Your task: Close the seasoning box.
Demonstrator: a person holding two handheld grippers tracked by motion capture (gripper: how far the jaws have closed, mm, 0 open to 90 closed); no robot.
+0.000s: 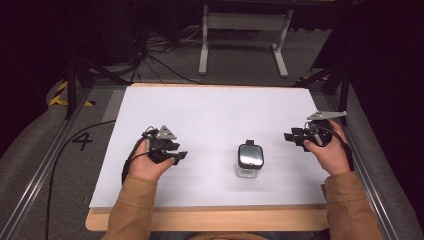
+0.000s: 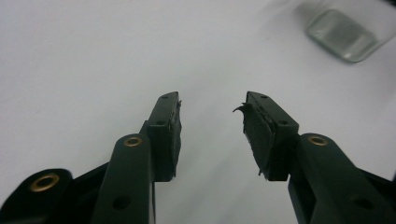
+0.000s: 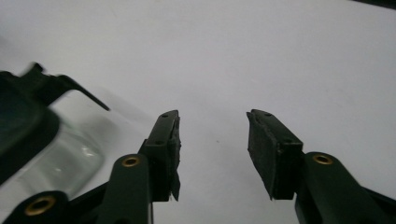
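A lidded glass jar (image 1: pixel 250 160) stands on the worktop (image 1: pixel 210 115) near its front edge, right of centre. Left gripper (image 1: pixel 176 156) and right gripper (image 1: pixel 294 136) flank it, jaws apart, empty. Likely a start; next probably calls for closing in on the jar.

One clear glass jar with a black lid (image 1: pixel 250 159) is counted on one white table (image 1: pixel 210 115); two handheld grippers, left gripper (image 1: pixel 175 156) and right gripper (image 1: pixel 294 136), are counted.
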